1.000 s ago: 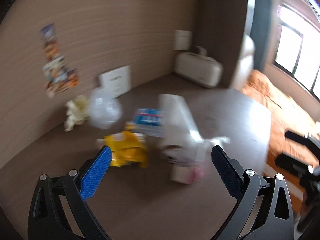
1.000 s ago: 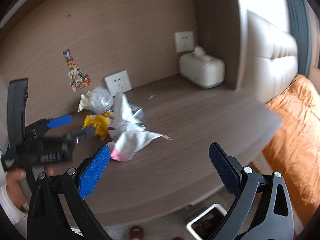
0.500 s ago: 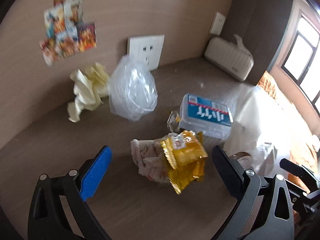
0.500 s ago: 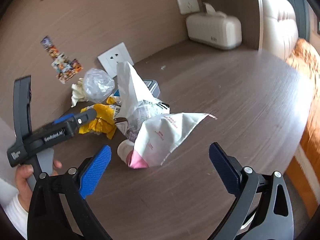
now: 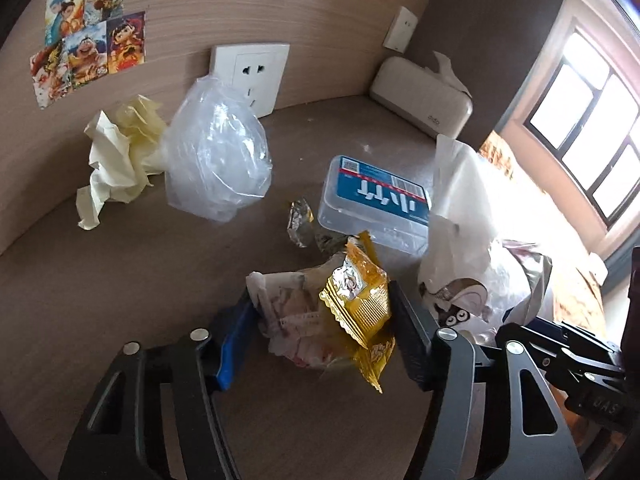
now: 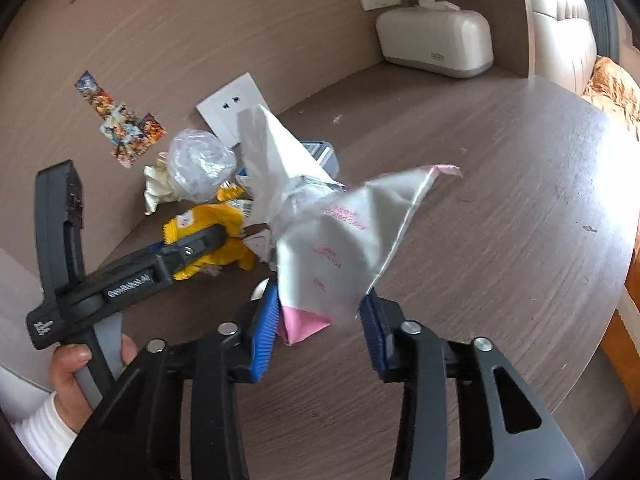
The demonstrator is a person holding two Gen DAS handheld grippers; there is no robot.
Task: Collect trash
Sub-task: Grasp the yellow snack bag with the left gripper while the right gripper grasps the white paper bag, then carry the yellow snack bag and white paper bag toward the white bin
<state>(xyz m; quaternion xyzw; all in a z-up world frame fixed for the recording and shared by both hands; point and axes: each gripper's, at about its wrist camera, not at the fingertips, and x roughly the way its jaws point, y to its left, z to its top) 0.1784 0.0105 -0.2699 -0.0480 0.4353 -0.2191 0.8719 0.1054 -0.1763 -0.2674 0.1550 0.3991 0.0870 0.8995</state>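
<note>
Trash lies on a brown wooden table [image 5: 100, 280]. My left gripper [image 5: 320, 332] is shut on a yellow snack wrapper [image 5: 360, 300] bunched with crumpled printed paper [image 5: 288, 316]; it also shows from the side in the right wrist view [image 6: 200, 248], on the yellow wrapper [image 6: 208, 220]. My right gripper [image 6: 320, 320] is shut on a white and pink plastic bag [image 6: 344, 248], whose top stands up in front of me. That bag appears in the left wrist view [image 5: 472, 232] at the right.
A clear plastic bag [image 5: 218, 164], crumpled yellow paper [image 5: 116, 156], a clear box with a blue label [image 5: 376, 200] and a foil scrap [image 5: 301, 222] lie by the wall. A tissue box [image 5: 420, 96] stands in the far corner. The table edge [image 6: 624, 280] is at the right.
Both grippers moved in toward the pile and closed: the left on the yellow wrapper and paper, the right on the white and pink bag.
</note>
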